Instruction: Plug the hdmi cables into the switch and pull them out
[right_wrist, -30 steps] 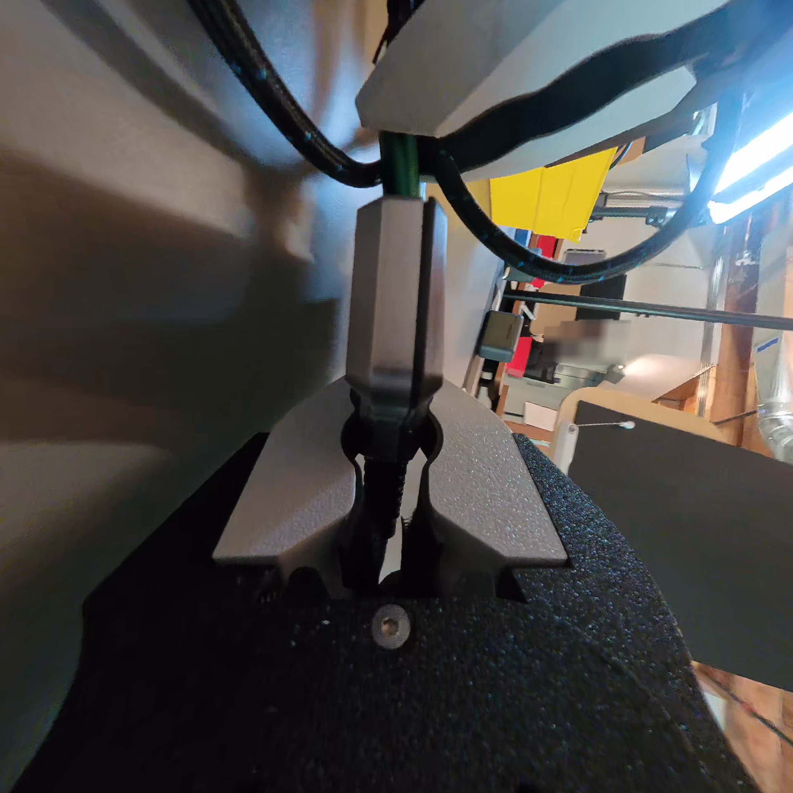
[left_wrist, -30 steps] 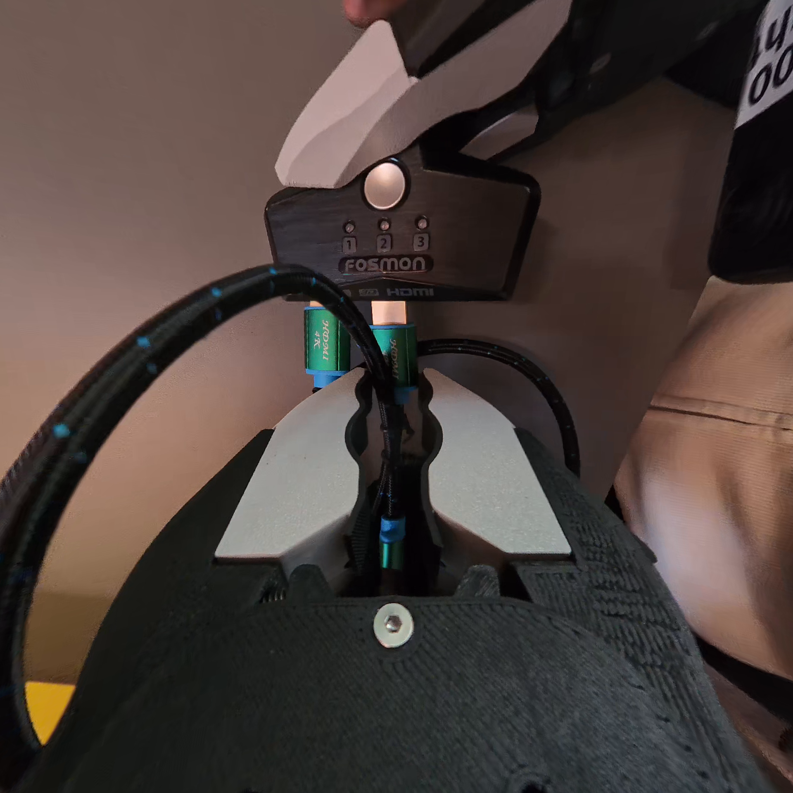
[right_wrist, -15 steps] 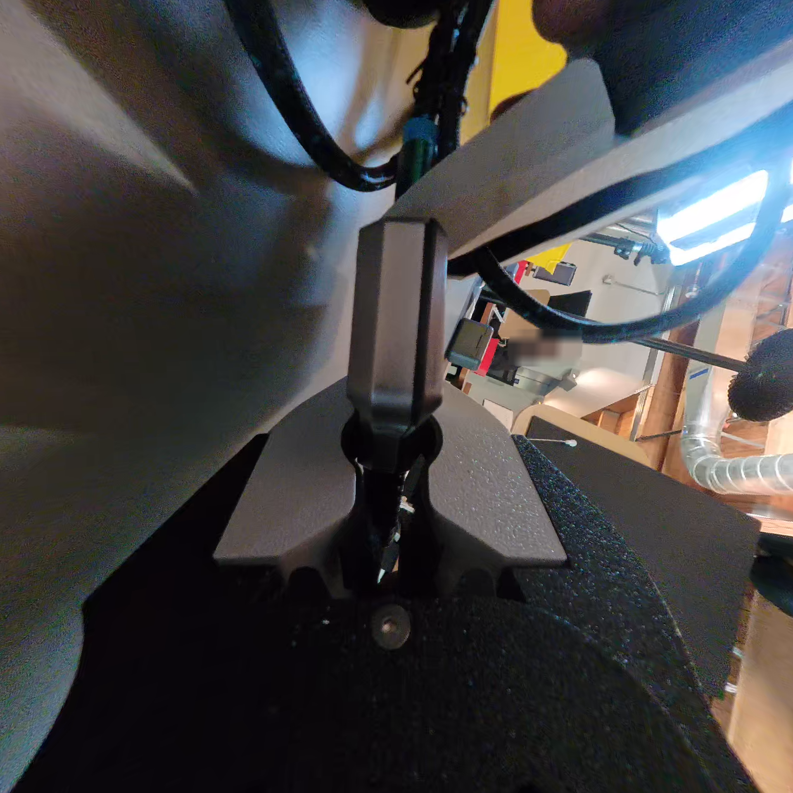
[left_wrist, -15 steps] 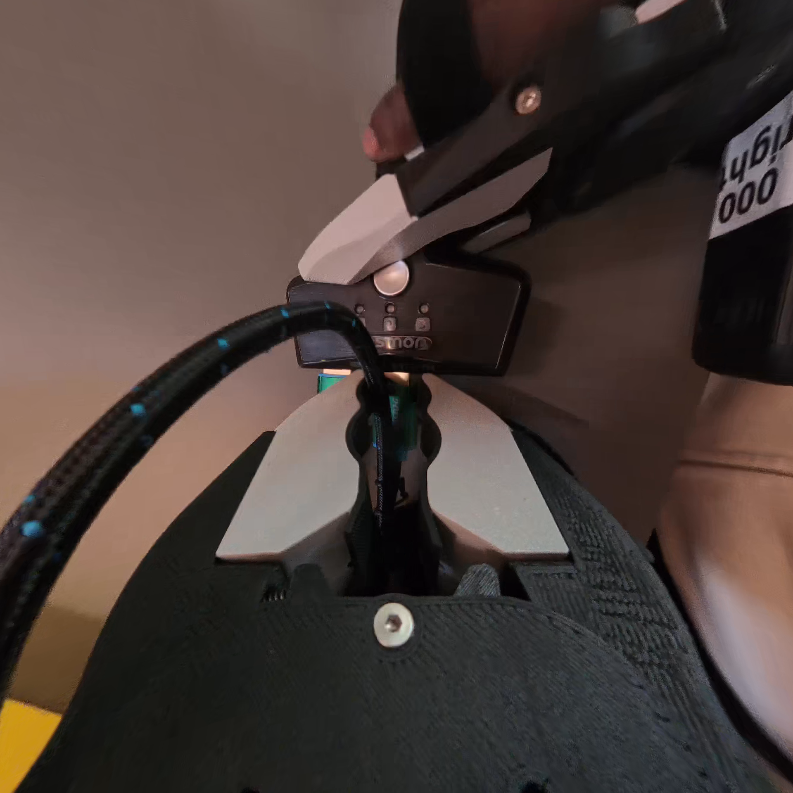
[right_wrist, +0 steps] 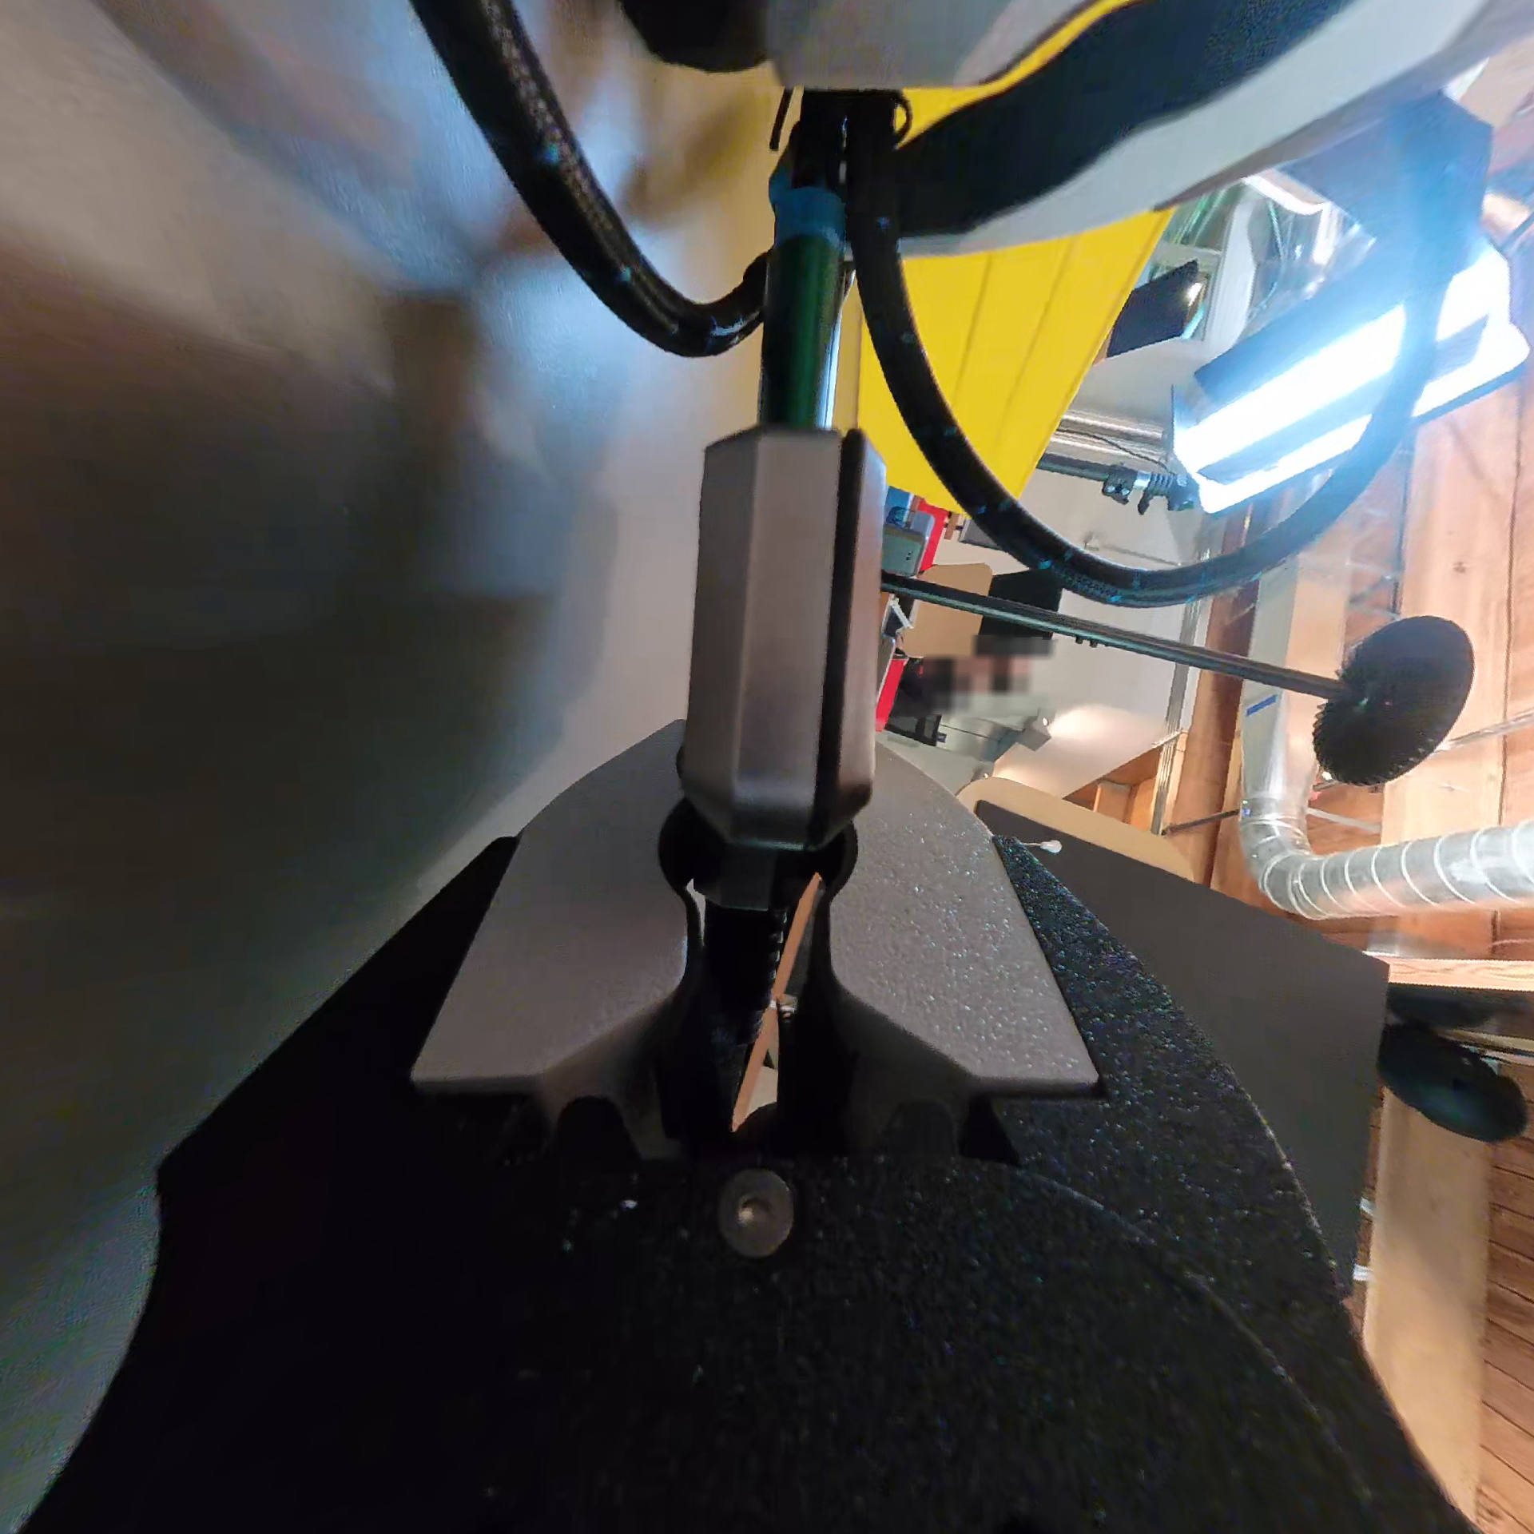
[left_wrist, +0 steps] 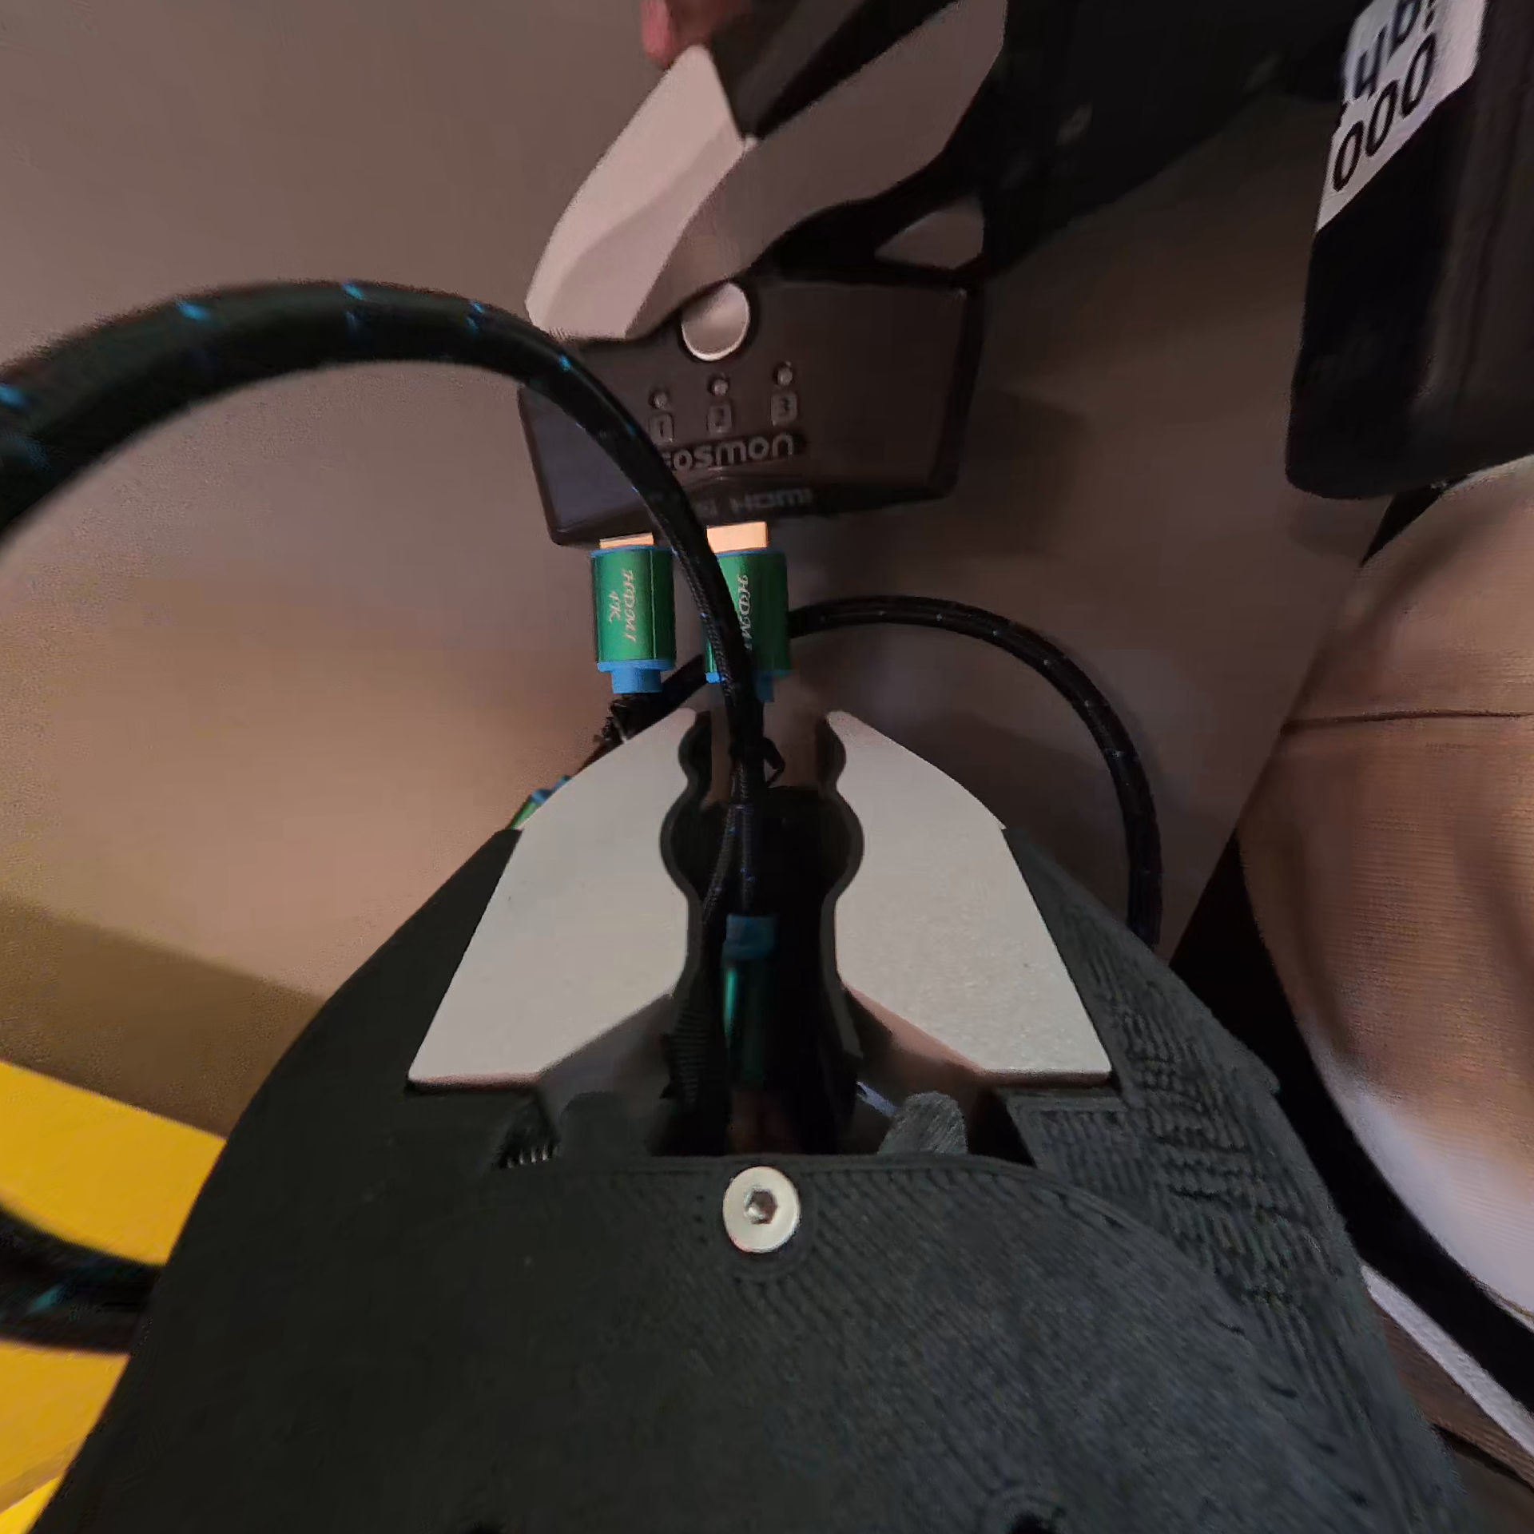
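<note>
A black HDMI switch (left_wrist: 830, 432) with a round silver button hangs in the air. A grey finger (left_wrist: 664, 191) of my right gripper lies over its top. Two green plugs sit in its ports, the left plug (left_wrist: 631, 614) and the middle plug (left_wrist: 759, 614), each showing a gold strip. My left gripper (left_wrist: 768, 722) stands open just below the middle plug, whose braided cable (left_wrist: 332, 324) runs loosely between the fingers. A third green plug (left_wrist: 747, 979) hangs lower down. In the right wrist view my right gripper (right_wrist: 776, 797) is shut on the switch (right_wrist: 780, 647), seen edge-on, with a green plug (right_wrist: 801, 332) above it.
A person's beige clothing (left_wrist: 1370, 830) fills the right side, close to the grippers. A second cable loop (left_wrist: 1104, 747) hangs to the right. Behind the switch are a yellow panel (right_wrist: 996, 332), a bright lamp (right_wrist: 1328, 390), a fuzzy black ball on a rod (right_wrist: 1394, 697) and a silver duct (right_wrist: 1370, 863).
Half a second ago my left gripper was pressed up to the switch with the middle plug between its fingers. It has since drawn back and the plug stays in the port. The right gripper keeps its hold.
</note>
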